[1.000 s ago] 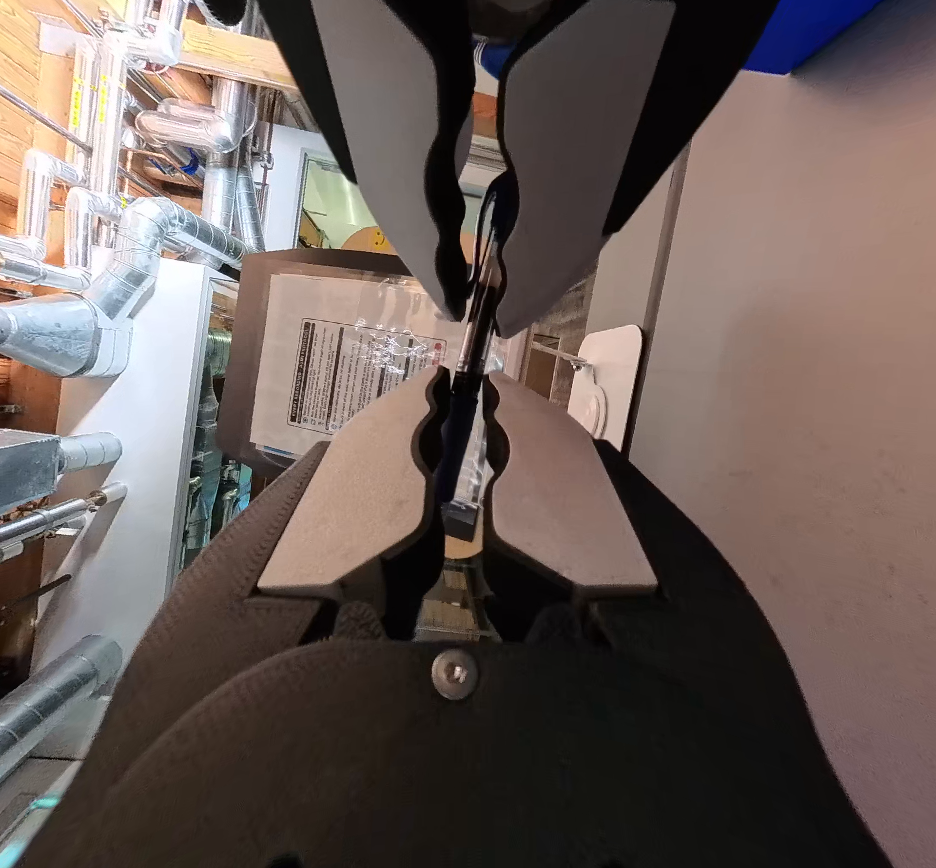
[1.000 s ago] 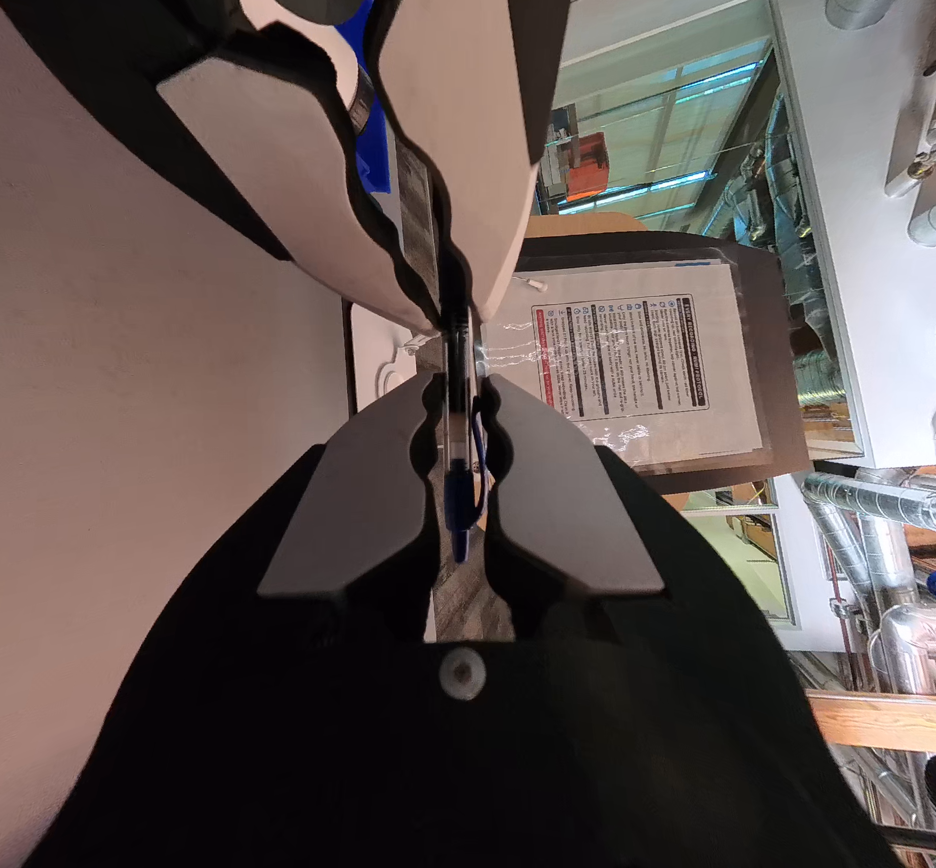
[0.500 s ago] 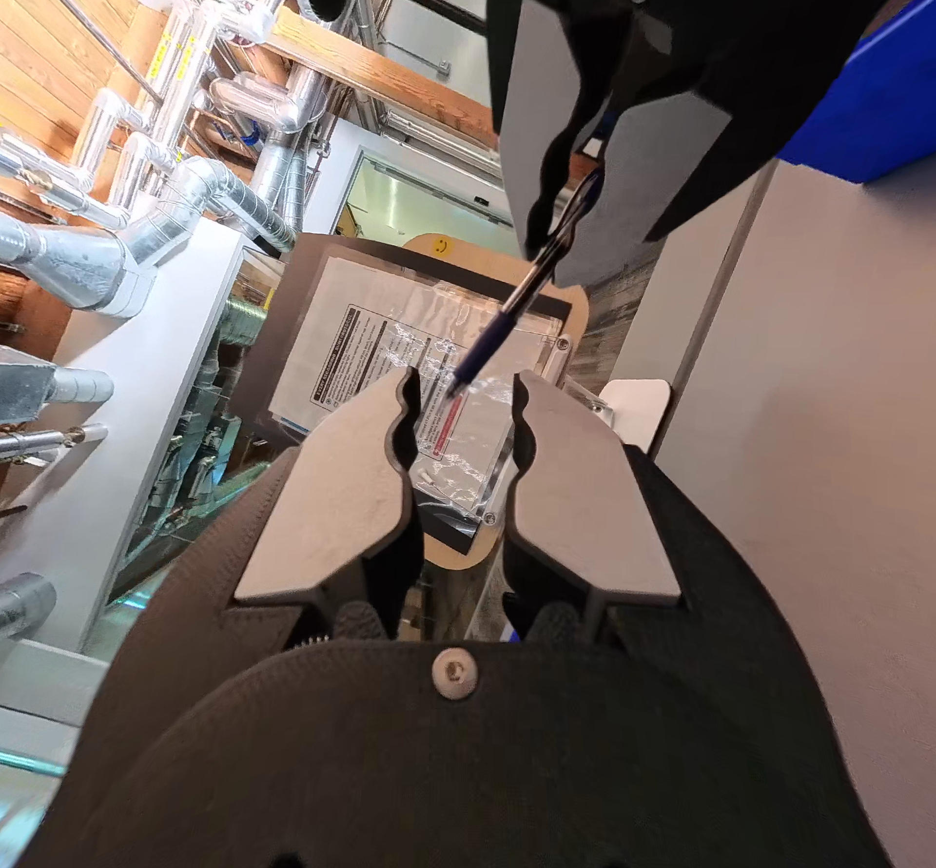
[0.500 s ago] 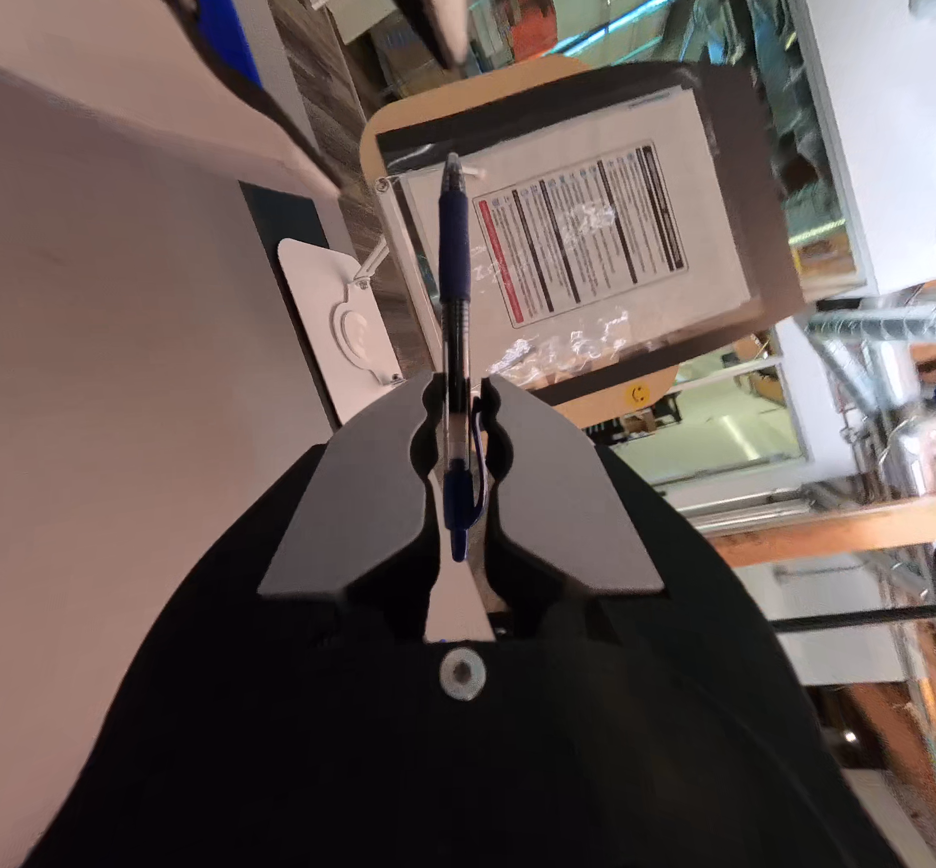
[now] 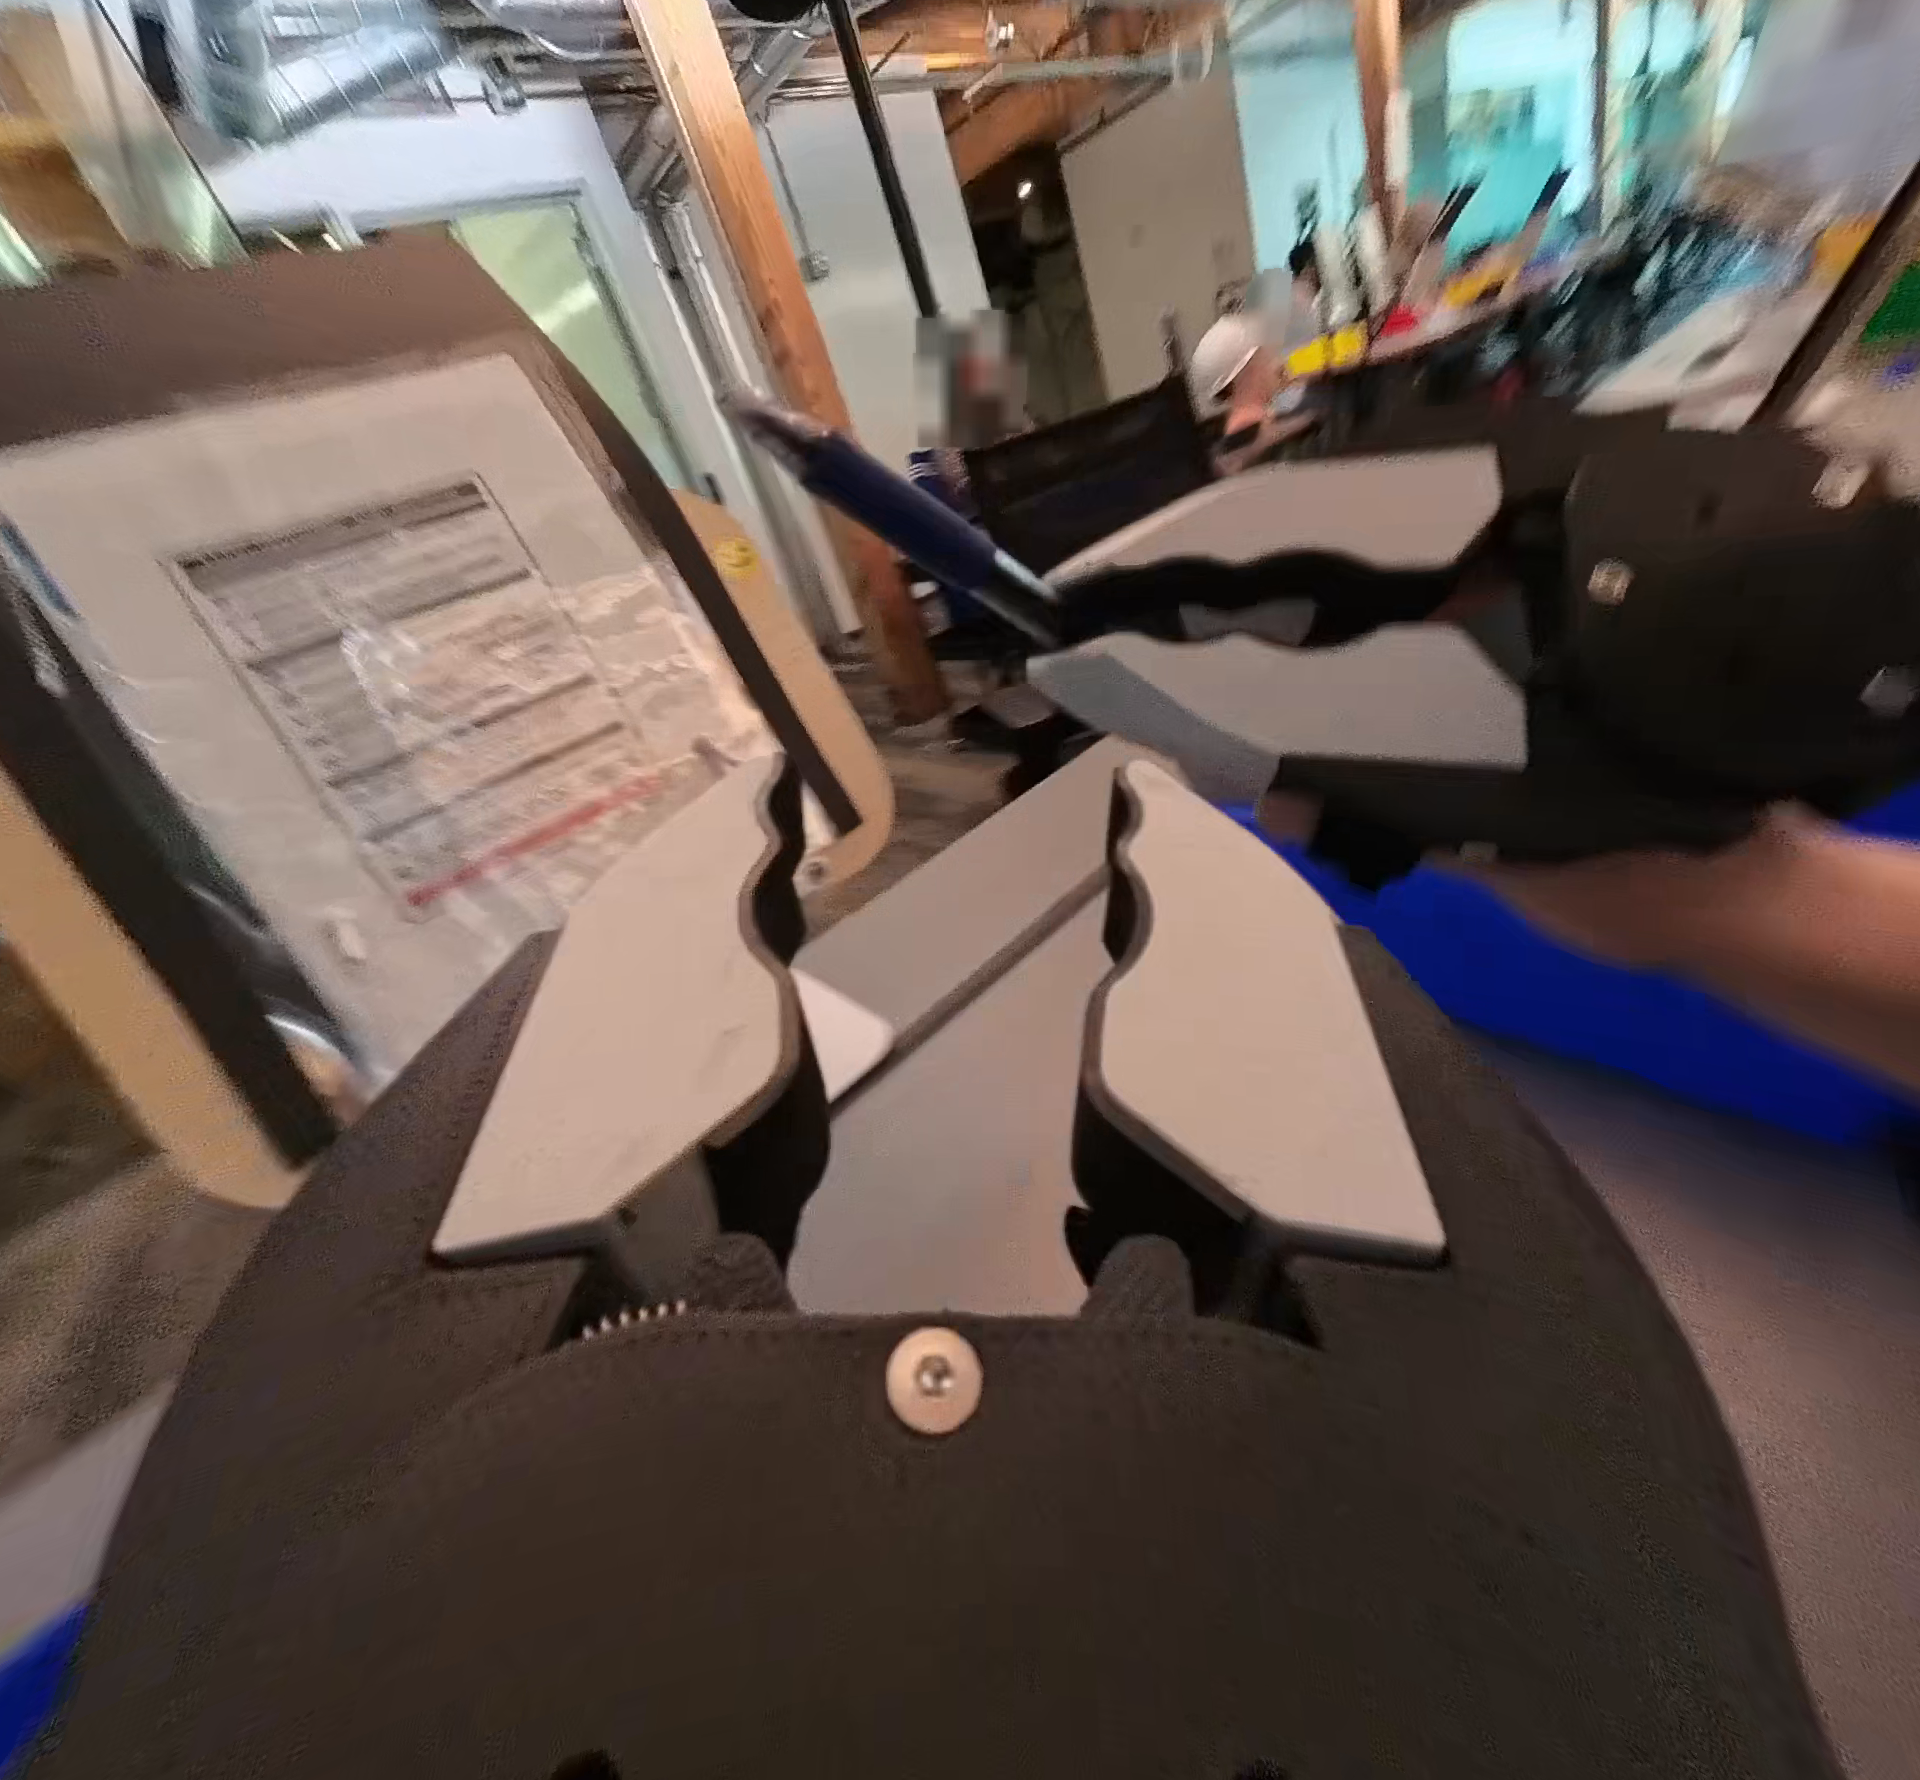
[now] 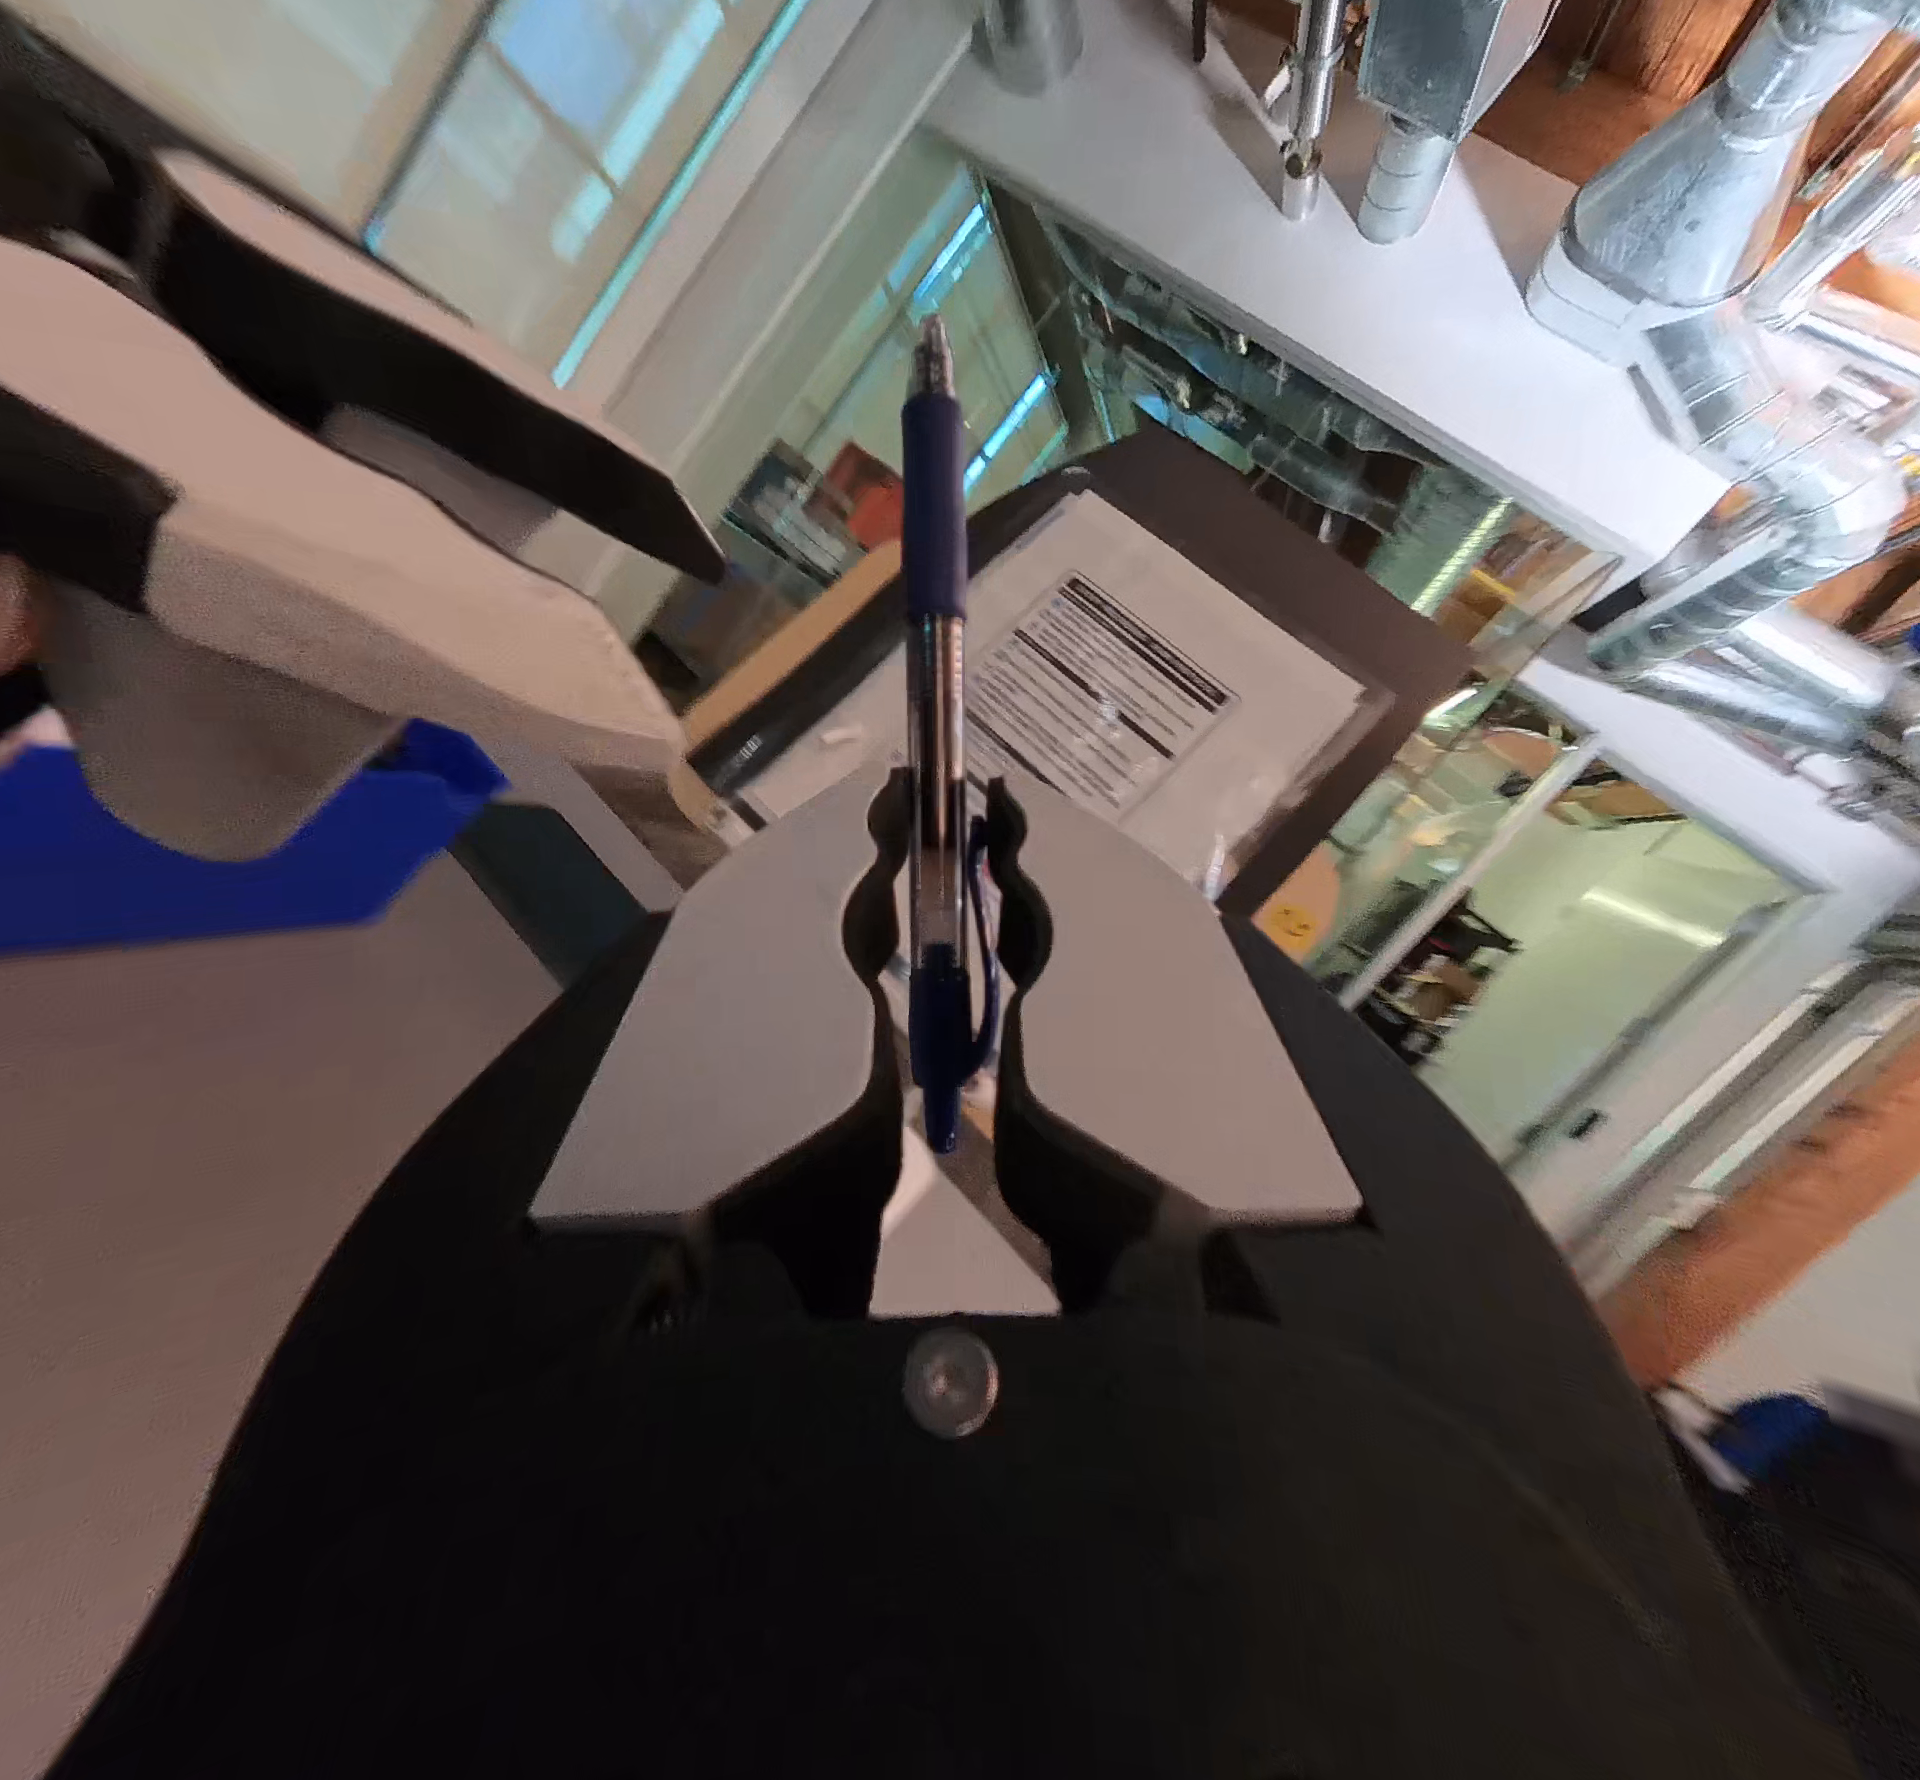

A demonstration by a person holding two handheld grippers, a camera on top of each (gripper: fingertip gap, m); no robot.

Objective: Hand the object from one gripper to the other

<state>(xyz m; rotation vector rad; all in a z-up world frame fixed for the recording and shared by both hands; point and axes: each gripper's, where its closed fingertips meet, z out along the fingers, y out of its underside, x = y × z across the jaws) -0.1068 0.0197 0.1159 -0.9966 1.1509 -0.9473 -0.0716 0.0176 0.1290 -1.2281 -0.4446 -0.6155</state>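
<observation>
A blue pen with a clear barrel stands between the fingers of my right gripper, which is shut on its clip end. The blue grip and tip point forward, away from the gripper. In the left wrist view my left gripper is open and empty. The right gripper shows there at the right, held by a hand, with the pen sticking out up and to the left. The two grippers are apart. In the right wrist view the left gripper shows at the left edge.
A dark signboard with a laminated sheet stands ahead, also in the right wrist view. A blue bin sits on the grey table. A wooden post and a black stand rise behind. People sit far back. Left tips to right tips: about 4 centimetres.
One second ago both grippers held the pen. My left gripper has opened and let go, and the grippers have drawn apart. The right gripper keeps the pen; both views have swung.
</observation>
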